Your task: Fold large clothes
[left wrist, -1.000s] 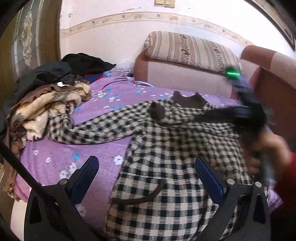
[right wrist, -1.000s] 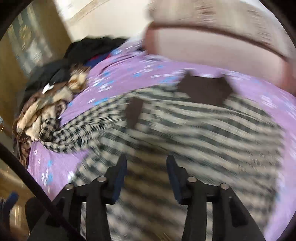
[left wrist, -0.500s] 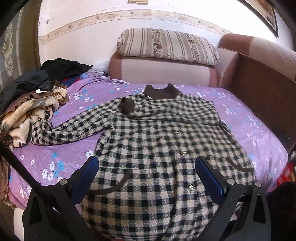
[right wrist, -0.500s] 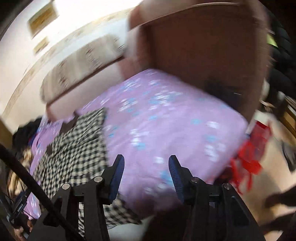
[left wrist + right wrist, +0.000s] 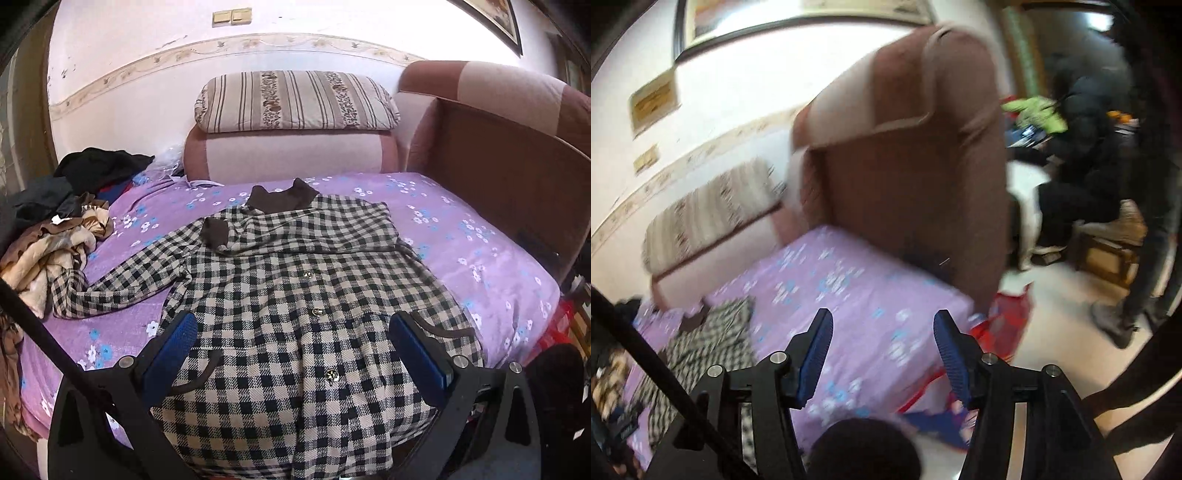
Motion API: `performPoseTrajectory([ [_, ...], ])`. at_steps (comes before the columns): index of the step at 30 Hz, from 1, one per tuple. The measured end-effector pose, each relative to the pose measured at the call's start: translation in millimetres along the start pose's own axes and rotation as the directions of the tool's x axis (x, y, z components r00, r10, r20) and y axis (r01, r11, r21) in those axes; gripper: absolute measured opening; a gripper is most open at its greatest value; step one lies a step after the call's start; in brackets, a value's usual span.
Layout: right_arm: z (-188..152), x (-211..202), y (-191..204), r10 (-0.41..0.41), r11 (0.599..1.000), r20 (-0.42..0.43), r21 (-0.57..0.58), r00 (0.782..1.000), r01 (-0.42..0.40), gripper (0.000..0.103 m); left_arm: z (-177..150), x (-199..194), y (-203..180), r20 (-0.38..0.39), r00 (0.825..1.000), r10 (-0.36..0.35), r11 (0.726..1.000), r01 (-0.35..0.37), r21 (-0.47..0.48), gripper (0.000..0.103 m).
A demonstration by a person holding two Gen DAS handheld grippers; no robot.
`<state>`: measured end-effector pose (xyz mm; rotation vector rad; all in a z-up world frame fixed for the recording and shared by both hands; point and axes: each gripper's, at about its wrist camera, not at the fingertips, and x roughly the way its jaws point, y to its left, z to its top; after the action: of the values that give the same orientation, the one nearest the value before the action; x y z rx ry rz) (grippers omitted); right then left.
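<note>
Right gripper spreading, empty, over bedsheet; left gripper spread above checked coat.

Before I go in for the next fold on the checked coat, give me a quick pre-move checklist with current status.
1. Black-and-beige checked wool coat lying spread on the purple floral bedsheet: ok.
2. One sleeve folded across the chest, brown cuff near the brown collar: ok.
3. Other sleeve folded in: not ok, it stretches out toward the heap of loose clothes.
4. Left tool open and empty above the coat's hem: ok.
5. Right tool aimed at the coat: not ok; its jaws have just been opening, nothing between them, and it faces the bed's far corner.
6. Hem flat: cannot tell, the edge is hidden.
</note>
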<state>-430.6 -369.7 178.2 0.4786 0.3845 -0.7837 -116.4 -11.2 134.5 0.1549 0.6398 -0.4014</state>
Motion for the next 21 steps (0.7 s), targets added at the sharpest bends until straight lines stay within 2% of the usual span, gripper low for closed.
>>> performPoseTrajectory([
  [5, 20, -28, -42, -0.115, 0.99, 0.057, 0.09, 0.992, 0.11, 0.064, 2, -1, 5, 0.003, 1.0, -0.024, 1.0, 0.024, -0.02, 0.103],
  [8, 16, -28, -66, -0.172, 0.971, 0.036, 0.173, 0.984, 0.163, 0.067, 4, -3, 6, 0.012, 0.999, -0.034, 0.999, 0.034, -0.015, 0.103],
  [12, -6, -4, -89, -0.148, 0.958, -0.083, 0.234, 0.985, 0.164, 0.067, 1, 1, 4, -0.012, 1.0, -0.029, 1.0, 0.029, -0.002, 0.103],
  [16, -13, 13, -107, -0.111, 0.936, -0.096, 0.324, 0.989, 0.137, 0.067, 1, 1, 2, -0.02, 0.999, -0.027, 1.0, 0.027, -0.001, 0.103],
  [21, -21, 37, -90, -0.12, 0.948, -0.108, 0.283, 0.987, 0.146, 0.067, -4, 1, 2, -0.029, 1.0, 0.009, 1.0, -0.009, 0.005, 0.103],
])
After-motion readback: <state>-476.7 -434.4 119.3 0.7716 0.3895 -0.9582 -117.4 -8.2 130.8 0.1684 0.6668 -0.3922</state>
